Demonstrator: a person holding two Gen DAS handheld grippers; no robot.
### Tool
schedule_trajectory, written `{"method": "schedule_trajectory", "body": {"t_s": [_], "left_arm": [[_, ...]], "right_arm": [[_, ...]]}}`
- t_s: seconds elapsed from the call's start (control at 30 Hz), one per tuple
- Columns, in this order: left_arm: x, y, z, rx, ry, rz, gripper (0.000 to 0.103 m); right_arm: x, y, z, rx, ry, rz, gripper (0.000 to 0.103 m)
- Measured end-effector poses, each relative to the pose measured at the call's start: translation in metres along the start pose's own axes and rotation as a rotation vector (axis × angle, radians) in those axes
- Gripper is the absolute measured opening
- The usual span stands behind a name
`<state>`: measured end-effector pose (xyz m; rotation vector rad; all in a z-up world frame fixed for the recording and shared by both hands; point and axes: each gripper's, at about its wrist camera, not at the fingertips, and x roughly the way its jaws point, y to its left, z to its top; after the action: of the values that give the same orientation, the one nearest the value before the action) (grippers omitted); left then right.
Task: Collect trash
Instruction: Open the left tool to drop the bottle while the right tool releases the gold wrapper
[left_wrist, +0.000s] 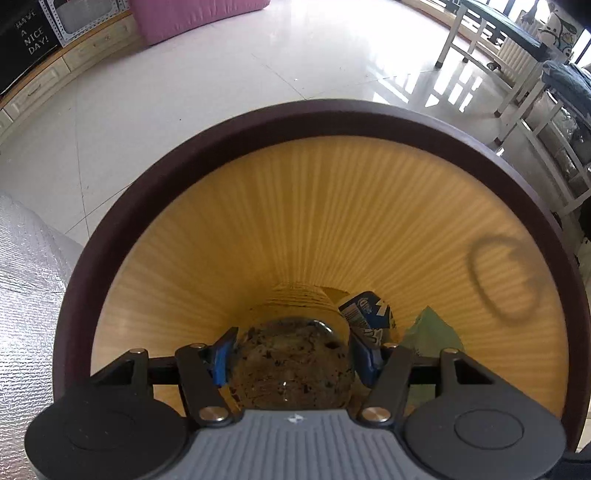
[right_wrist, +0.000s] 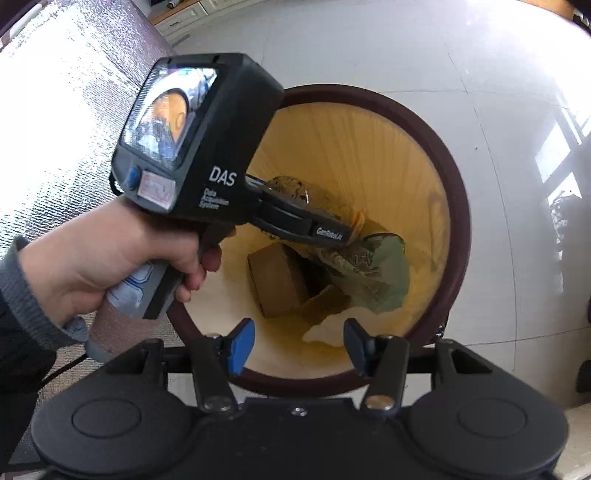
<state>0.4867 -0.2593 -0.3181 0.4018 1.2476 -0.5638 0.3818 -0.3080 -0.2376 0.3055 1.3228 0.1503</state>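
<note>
While the round yellow wastebasket w/ dark maroon rim (right_wrist: 460, 236) stands on the pale tiled floor (right_wrist: 369, 44), the drop-off step is in hand. Left gripper (left_wrist: 291, 354) pinches a clear plastic bottle w/ dark speckled contents (left_wrist: 291, 365), held inside the basket mouth, above a brown cardboard box (right_wrist: 275, 284), green wrapper (right_wrist: 388, 280) & white crumpled paper (right_wrist: 328, 330) at the bottom. Right gripper (right_wrist: 299, 343) hangs over the near rim, spread, empty. Next, I judge: let go of the bottle, lift straight up; rim leaves ample room.

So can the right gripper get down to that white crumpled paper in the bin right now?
Probably yes: the right gripper is open and empty above the bin, with the white paper just beyond its fingertips, uncovered.
</note>
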Motion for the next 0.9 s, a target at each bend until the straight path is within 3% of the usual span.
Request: {"method": "schedule_trajectory", "body": {"t_s": [0.23, 0.33, 0.43, 0.9], "left_arm": [[-0.006, 0.009, 0.005, -0.066, -0.005, -0.001, 0.065], [-0.024, 0.016, 0.007, -0.118, -0.034, -0.053, 0.086], [-0.045, 0.011, 0.008, -0.125, -0.070, -0.058, 0.095], [-0.122, 0.015, -0.028, -0.166, -0.107, 0.009, 0.102]], "right_arm": [[0.005, -0.004, -0.005, 0.005, 0.007, -0.020, 0.054], [0.002, -0.007, -0.007, 0.008, -0.007, -0.026, 0.054], [-0.004, -0.008, -0.009, 0.008, -0.027, -0.032, 0.054], [-0.044, -0.010, -0.019, 0.033, -0.145, -0.088, 0.054]]}}
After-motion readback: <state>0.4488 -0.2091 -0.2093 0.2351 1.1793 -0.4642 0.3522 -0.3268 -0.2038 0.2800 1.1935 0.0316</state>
